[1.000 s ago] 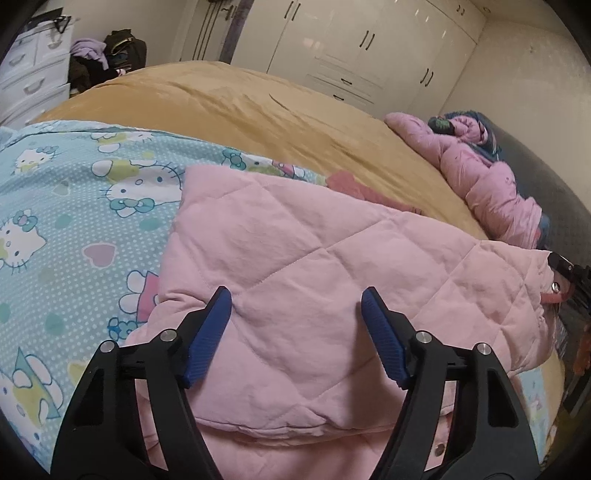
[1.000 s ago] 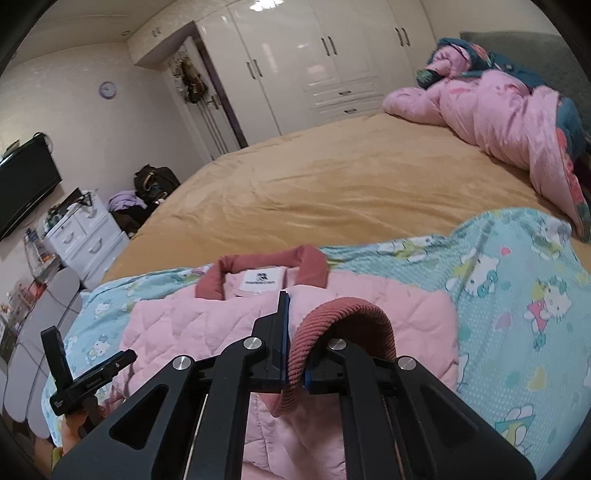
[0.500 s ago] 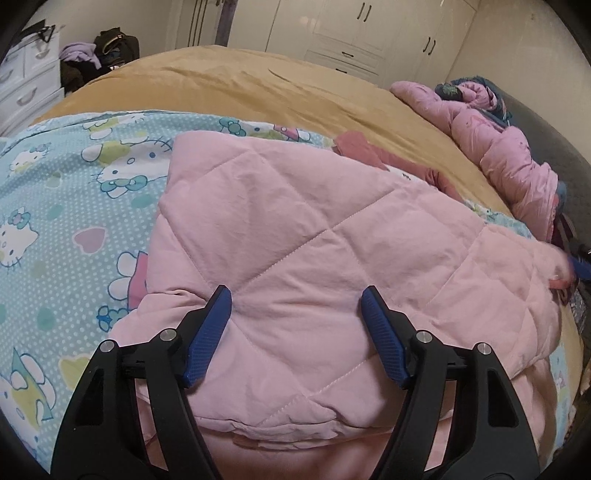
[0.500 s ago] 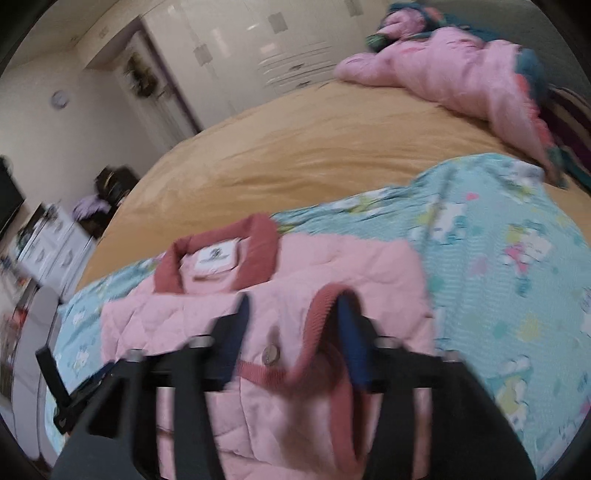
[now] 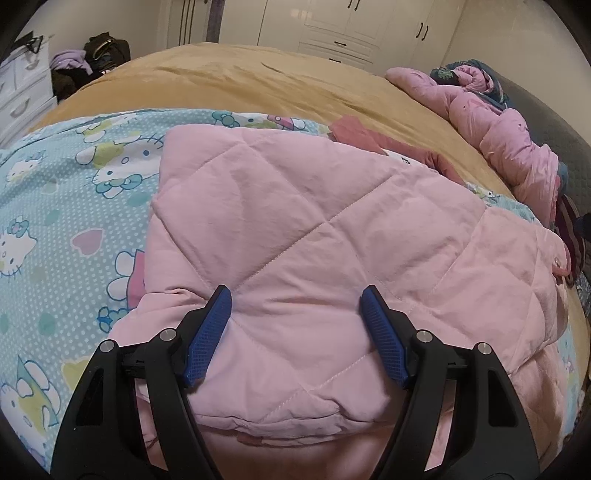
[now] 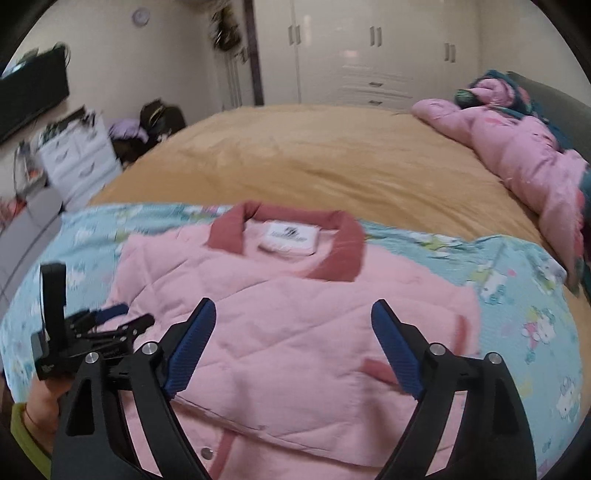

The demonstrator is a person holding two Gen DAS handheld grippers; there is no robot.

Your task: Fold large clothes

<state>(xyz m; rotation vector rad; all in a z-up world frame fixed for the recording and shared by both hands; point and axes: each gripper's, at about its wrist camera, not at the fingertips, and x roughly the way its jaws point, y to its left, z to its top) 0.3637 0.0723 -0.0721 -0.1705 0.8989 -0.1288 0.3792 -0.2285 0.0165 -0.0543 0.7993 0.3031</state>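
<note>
1. Left wrist view: the left gripper (image 5: 295, 314) hangs over a pink quilted jacket (image 5: 314, 236), its blue pads (image 5: 208, 332) spread apart with a bulge of quilted fabric between them; whether they press on the fabric cannot be told.
2. The jacket lies on a light-blue cartoon-cat sheet (image 5: 55, 206) at the near edge of the bed, whose tan blanket (image 5: 258, 85) runs to the far edge. The jacket's dark-pink collar (image 5: 362, 136) points toward the far side.
3. A bundled pink duvet (image 5: 509, 147) sits at the bed's right edge; white wardrobes (image 5: 351, 29) stand behind.
4. Right wrist view, somewhat blurred: the right gripper (image 6: 293, 343) has its jaws opening wide above the jacket (image 6: 288, 332), nothing pinched between the blue pads (image 6: 397, 350).
5. Here the jacket shows folded, the collar (image 6: 332, 240) and a white neck label (image 6: 288, 236) toward the far side, on the sheet (image 6: 517, 295).
6. At the bed's near left corner, the left gripper (image 6: 110, 321) appears, held in a hand (image 6: 40, 406).
7. A white drawer chest (image 6: 77, 158) stands left of the bed.
</note>
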